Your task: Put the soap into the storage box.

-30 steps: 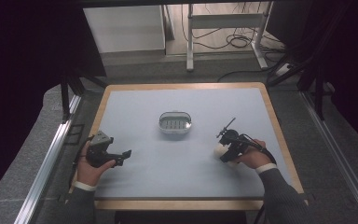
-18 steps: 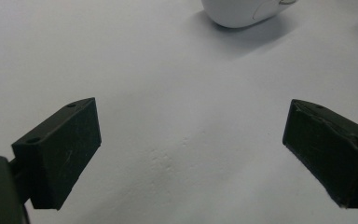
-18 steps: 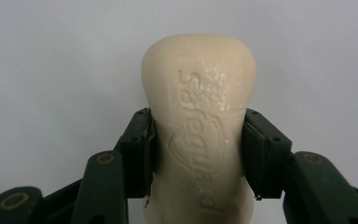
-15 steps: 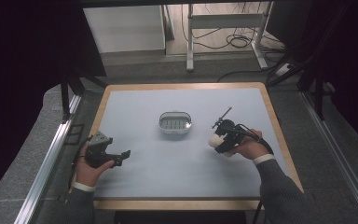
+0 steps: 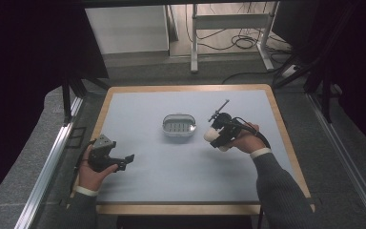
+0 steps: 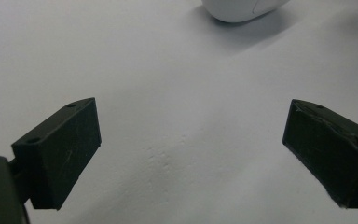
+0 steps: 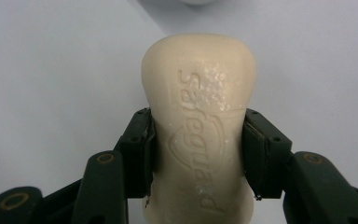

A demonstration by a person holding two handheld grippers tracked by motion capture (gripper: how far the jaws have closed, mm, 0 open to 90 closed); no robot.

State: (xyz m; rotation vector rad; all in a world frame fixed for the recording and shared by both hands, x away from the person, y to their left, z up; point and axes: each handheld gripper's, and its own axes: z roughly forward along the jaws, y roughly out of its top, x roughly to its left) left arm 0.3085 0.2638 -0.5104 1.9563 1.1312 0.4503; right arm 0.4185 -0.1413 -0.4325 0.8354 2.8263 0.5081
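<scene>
Cream soap bar clamped, soap dish waiting

Nearest, left hand-held gripper (image 5: pixel 126 159) rests low near the table (image 5: pixel 181 191) front-left corner, jaws wide apart, nothing between. Right hand-held gripper (image 5: pixel 211 135) clamps the soap bar (image 7: pixel 199 140) by its sides, lifted just right of the soap dish (image 5: pixel 178 125). Dish sits mid-table, farther back.
</scene>
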